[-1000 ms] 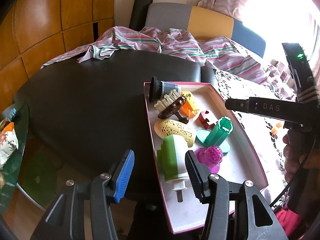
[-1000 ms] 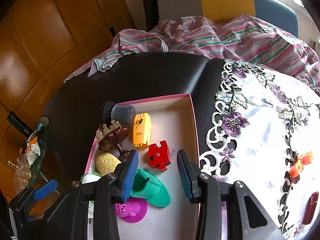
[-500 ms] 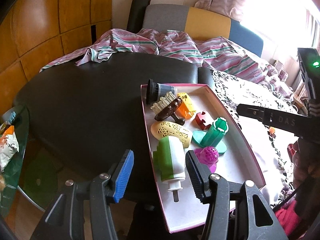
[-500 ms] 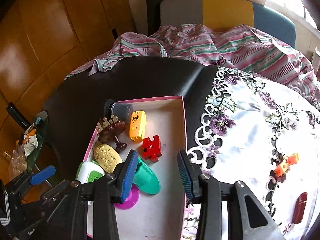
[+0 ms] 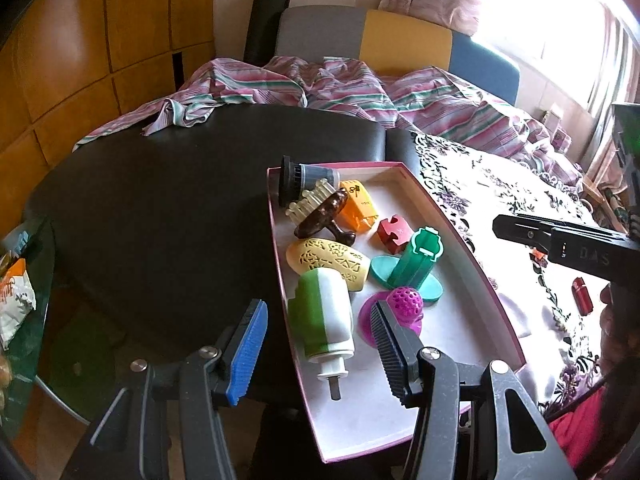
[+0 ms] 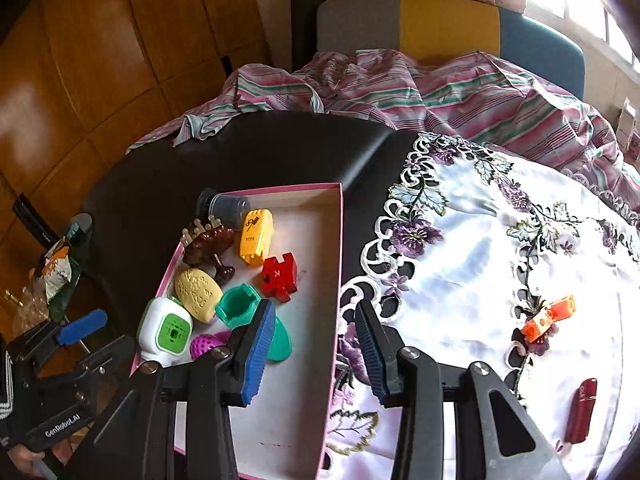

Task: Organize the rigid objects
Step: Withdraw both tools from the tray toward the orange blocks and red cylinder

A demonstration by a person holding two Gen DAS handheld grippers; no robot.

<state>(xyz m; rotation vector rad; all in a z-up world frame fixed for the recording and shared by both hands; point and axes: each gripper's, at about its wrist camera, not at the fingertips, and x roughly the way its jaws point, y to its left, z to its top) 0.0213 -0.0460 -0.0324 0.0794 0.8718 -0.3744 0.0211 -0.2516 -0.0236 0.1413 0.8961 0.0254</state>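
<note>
A pink-rimmed box (image 5: 452, 320) with a white floor holds several toys: a green-and-white bottle (image 5: 324, 312), a yellow perforated oval (image 5: 328, 262), a teal holder (image 5: 416, 264), a magenta ball piece (image 5: 404, 304), a red puzzle piece (image 6: 280, 276) and a brown brush (image 5: 320, 216). My left gripper (image 5: 318, 350) hovers open over the box's near left rim, gripping nothing. My right gripper (image 6: 316, 350) hangs open and empty above the box's right rim (image 6: 340, 264). On the white embroidered cloth (image 6: 472, 264) lie orange blocks (image 6: 546, 318) and a dark red capsule (image 6: 582, 410).
A black table top (image 5: 160, 220) lies left of and behind the box. Striped fabric (image 6: 440, 88) is heaped at the far side before a grey, yellow and blue seat back (image 6: 440, 24). A snack packet (image 5: 16, 300) sits on a low glass shelf at the left.
The right gripper has drifted rightward from over the box's middle to its right rim, bringing more of the cloth into view. The left gripper has stayed put.
</note>
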